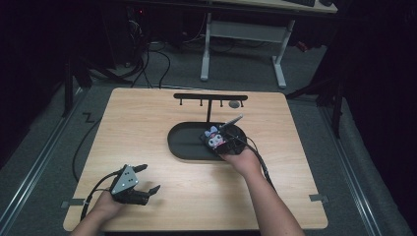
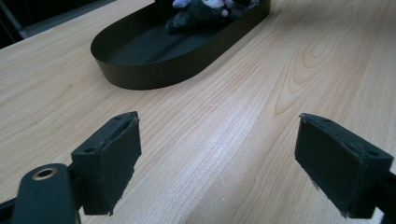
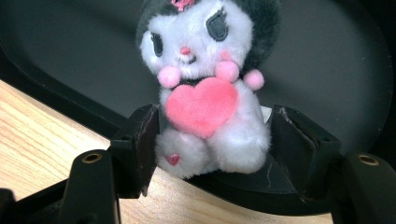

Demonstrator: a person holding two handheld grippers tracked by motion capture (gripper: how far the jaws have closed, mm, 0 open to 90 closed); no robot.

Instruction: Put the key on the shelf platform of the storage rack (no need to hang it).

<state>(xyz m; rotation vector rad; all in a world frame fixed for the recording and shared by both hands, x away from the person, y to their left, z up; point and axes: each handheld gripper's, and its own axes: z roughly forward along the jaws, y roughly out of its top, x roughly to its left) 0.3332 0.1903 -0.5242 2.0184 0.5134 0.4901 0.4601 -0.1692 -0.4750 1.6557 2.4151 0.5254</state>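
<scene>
A small plush toy [image 1: 215, 139] with a white face, dark hood and pink heart [image 3: 205, 93] sits at the right end of the black oval tray [image 1: 184, 142], resting on the tray's near rim [image 3: 243, 186]. My right gripper [image 1: 225, 145] is at that rim with the plush's lower body between its jaws [image 3: 212, 140]. The left pad is against the fur and the right pad stands a little off it, so the jaws are open. My left gripper [image 1: 151, 177] rests near the table's front left, wide open over bare wood [image 2: 217, 163], pointing toward the tray [image 2: 154, 70].
A black T-shaped rack [image 1: 210, 98] with hooks stands just behind the tray. The wooden table [image 1: 147, 123] has free room left of and in front of the tray. Cables trail from both grippers toward the front edge.
</scene>
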